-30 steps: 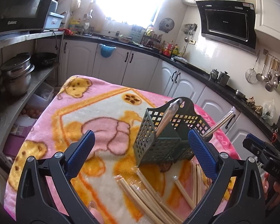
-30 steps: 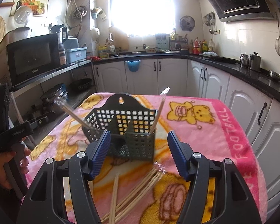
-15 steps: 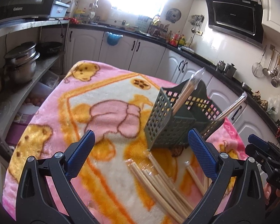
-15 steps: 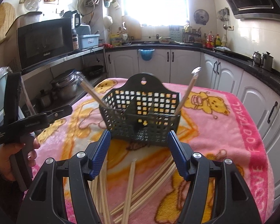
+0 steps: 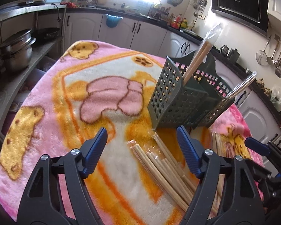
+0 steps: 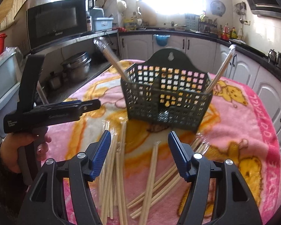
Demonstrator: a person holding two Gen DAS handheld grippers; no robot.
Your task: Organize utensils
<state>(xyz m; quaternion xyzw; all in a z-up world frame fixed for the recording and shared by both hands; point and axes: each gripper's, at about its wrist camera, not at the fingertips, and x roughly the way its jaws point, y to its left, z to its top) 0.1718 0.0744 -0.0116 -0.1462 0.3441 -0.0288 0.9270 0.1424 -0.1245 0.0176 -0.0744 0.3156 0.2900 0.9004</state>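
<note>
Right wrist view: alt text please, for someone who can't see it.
An empty, open hand-held gripper hovers over wrapped chopsticks scattered on a pink cartoon blanket. Behind them stands a dark green slotted utensil holder with a wrapped pair leaning out each end. The other hand-held gripper enters from the left.

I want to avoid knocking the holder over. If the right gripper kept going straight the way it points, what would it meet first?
Probably the wrapped chopsticks lying between its open fingers, before the green holder beyond them; depth is uncertain.
</note>
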